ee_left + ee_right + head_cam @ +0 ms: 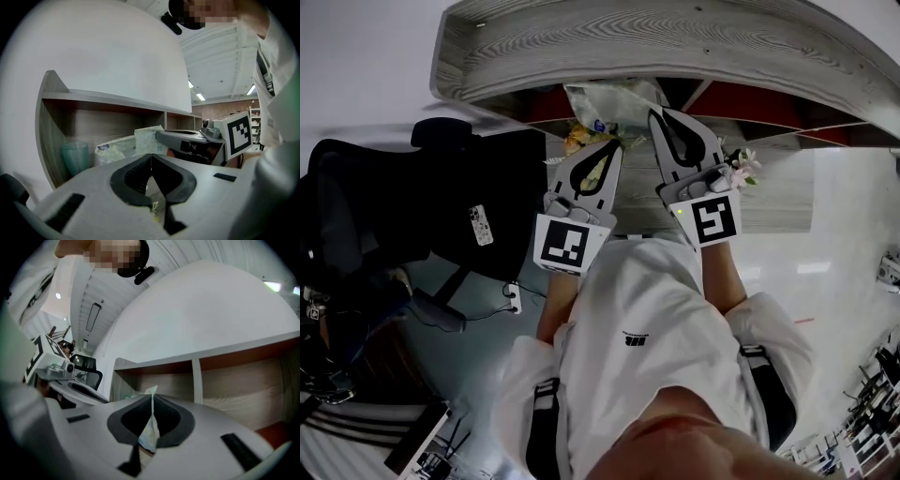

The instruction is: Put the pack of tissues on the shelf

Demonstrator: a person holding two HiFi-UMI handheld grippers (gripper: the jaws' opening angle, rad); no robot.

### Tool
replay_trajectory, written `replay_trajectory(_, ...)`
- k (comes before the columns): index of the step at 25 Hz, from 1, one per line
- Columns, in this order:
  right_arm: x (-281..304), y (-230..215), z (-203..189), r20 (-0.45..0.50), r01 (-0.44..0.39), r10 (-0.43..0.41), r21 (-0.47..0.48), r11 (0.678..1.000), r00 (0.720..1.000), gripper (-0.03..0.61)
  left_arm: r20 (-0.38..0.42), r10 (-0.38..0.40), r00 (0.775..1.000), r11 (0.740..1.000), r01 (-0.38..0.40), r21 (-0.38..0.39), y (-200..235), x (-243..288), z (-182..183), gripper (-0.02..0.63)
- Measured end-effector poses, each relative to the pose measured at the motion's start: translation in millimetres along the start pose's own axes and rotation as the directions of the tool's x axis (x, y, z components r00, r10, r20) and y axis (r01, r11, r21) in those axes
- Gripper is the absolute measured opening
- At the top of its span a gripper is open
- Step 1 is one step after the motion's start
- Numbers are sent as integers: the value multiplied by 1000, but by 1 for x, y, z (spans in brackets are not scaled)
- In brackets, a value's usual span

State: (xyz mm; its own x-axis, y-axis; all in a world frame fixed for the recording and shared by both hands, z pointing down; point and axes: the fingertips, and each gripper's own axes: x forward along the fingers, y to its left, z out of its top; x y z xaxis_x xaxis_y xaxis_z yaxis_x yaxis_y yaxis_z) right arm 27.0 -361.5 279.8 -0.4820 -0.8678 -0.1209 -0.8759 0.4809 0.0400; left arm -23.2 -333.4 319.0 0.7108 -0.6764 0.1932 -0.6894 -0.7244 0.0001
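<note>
Pale crinkled pack of tissues point(609, 101), corner in right hand-held gripper point(152, 399)

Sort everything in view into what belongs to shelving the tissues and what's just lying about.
Belongs to the job:
- pack of tissues, pinched by its edge in the right gripper
- shelf
- left gripper, shut and empty

Just lying about:
- green tumbler in the shelf's end compartment
- flowers
- black office chair
</note>
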Motion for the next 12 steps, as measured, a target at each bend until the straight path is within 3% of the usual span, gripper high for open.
replay_trajectory(12, 22, -7, -22, -33, 104, -105, -30, 994, 994, 31, 6, -83, 997, 997, 83, 3, 21, 9, 2, 29)
